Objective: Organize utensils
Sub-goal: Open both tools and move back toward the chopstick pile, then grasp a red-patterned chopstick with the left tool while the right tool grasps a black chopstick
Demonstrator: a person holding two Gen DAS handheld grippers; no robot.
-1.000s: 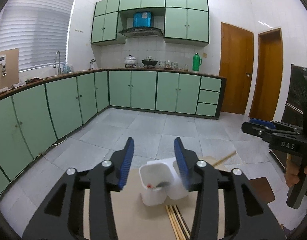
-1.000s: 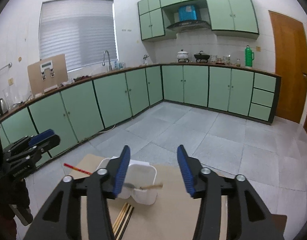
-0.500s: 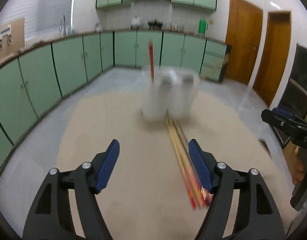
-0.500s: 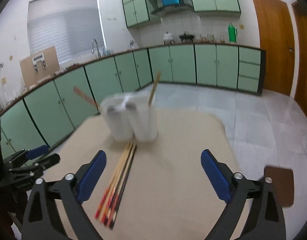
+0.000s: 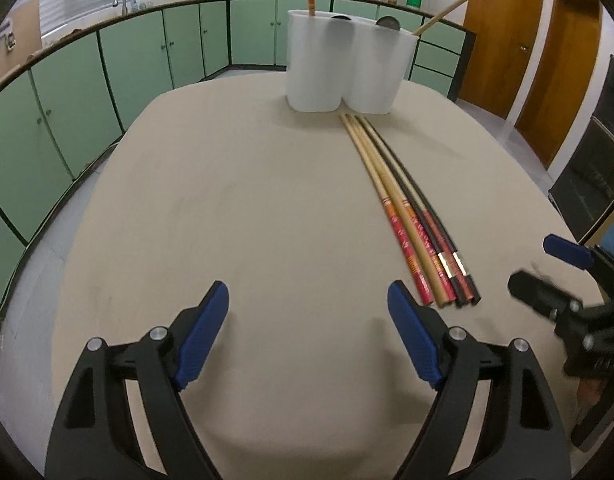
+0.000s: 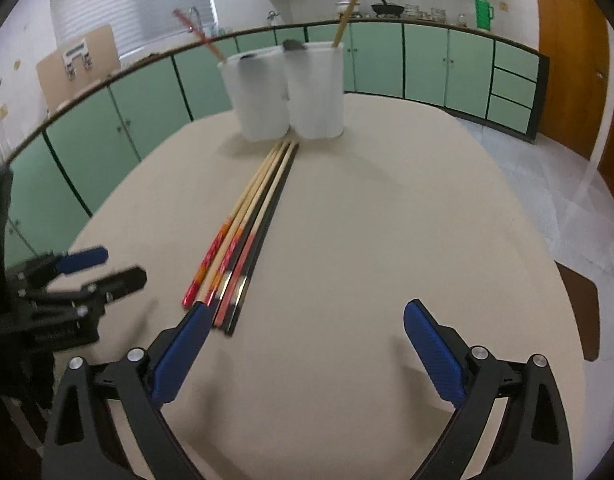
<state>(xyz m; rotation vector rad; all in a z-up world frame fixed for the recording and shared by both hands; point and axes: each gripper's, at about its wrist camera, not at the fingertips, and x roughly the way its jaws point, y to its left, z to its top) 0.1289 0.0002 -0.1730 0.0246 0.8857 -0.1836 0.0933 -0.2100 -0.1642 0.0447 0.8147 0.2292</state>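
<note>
The left gripper (image 5: 308, 300) hangs over bare table (image 5: 227, 208) near its front edge, jaws opening with nothing between them; the chopsticks (image 5: 403, 216) lie bundled side by side, tips at the white two-cup holder (image 5: 343, 68) by the far edge, which already holds one red and one pale stick; the right gripper (image 6: 307, 320) stands wide and empty, its left finger just at the butt ends; a closing pinch here could likely scatter the tight bundle or catch several sticks at once.
</note>
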